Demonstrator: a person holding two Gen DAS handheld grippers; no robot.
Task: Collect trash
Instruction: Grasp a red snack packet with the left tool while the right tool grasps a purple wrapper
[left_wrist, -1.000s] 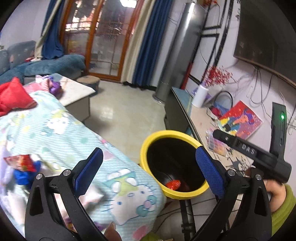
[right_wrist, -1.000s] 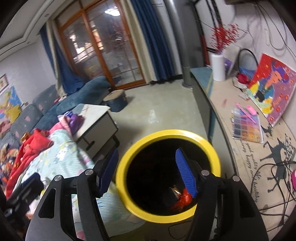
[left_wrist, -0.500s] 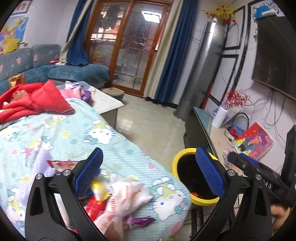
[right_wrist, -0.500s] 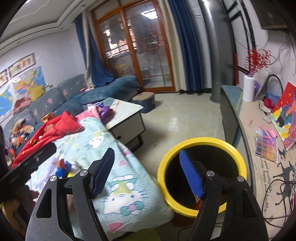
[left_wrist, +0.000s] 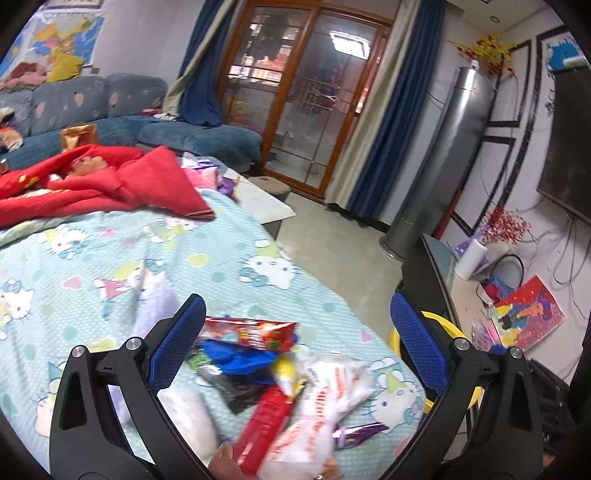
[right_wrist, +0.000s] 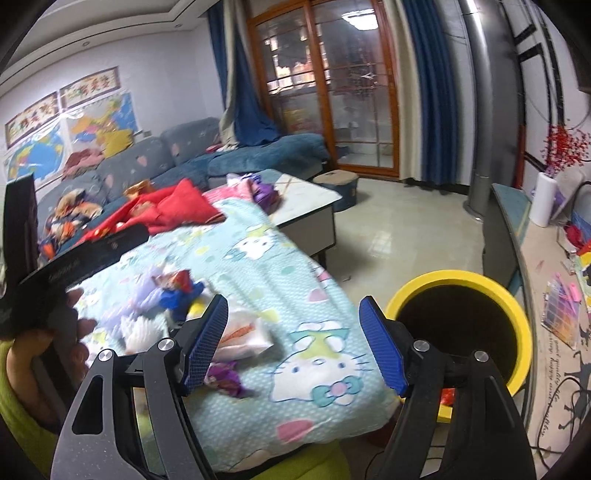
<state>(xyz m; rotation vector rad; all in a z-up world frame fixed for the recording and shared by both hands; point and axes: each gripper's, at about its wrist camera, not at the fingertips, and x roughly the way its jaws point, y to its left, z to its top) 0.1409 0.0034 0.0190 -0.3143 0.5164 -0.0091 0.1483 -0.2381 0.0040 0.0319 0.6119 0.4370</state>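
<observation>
A pile of wrappers lies on the Hello Kitty sheet (left_wrist: 147, 266): a red snack packet (left_wrist: 255, 332), a blue wrapper (left_wrist: 236, 356), a white bag (left_wrist: 332, 380), a red stick pack (left_wrist: 266, 413) and a purple wrapper (left_wrist: 360, 430). My left gripper (left_wrist: 295, 354) is open and empty just above the pile. The yellow bin (right_wrist: 513, 317) stands right of the bed, with red trash at its bottom. My right gripper (right_wrist: 295, 343) is open and empty over the bed's corner, left of the bin. The white bag (right_wrist: 243, 332) and purple wrapper (right_wrist: 225, 380) show by its left finger.
A red blanket (left_wrist: 110, 184) lies at the bed's far side. A white coffee table (right_wrist: 306, 199) and a blue sofa (right_wrist: 221, 162) stand beyond. A low TV shelf (right_wrist: 546, 280) with papers and cables runs along the right wall. A bare tiled floor (right_wrist: 406, 229) lies between.
Both grippers have swung left, away from the bin and toward the bed. The left one now hangs over the wrapper pile. Both stay open and empty.
</observation>
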